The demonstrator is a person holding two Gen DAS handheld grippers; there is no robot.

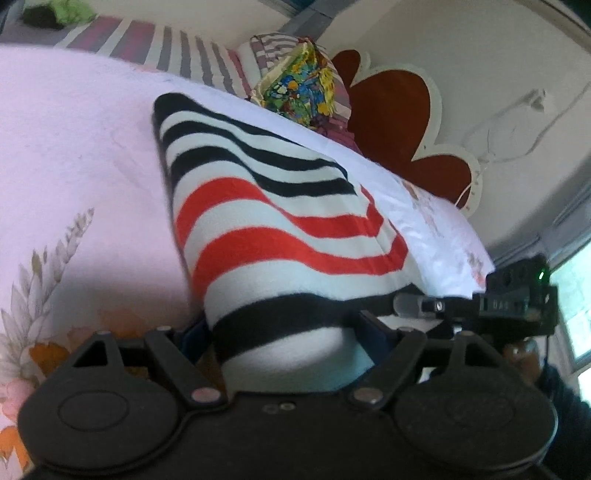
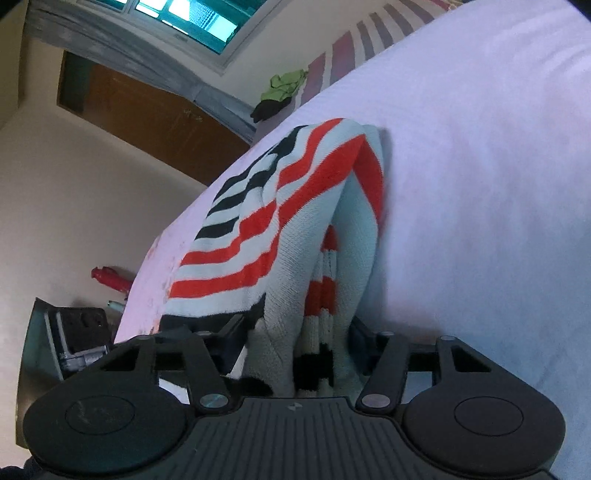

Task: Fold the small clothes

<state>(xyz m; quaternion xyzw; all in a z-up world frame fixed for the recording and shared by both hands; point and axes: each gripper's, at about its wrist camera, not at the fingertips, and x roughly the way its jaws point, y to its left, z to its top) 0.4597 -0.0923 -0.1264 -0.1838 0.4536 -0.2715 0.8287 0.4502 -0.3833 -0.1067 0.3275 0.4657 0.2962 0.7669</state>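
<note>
We hold the striped sweater (image 1: 280,221) with left gripper (image 1: 284,332) and right gripper (image 2: 299,339) both closed on it above the bed (image 1: 74,129); next we must fold it over evenly

Both grippers are black plastic: the left gripper (image 1: 284,332) has round housings and silver pivot screws, the right gripper (image 2: 295,343) a ribbed grey plate.

A bed covered by a pale pink floral sheet (image 1: 74,155) fills the room. At its head stands a dark red, cream-edged scalloped headboard (image 1: 399,122) against a cream wall (image 1: 498,66). Beyond the bed's far edge, a brown wooden door (image 2: 147,110) sits below a bright window (image 2: 192,18).
</note>
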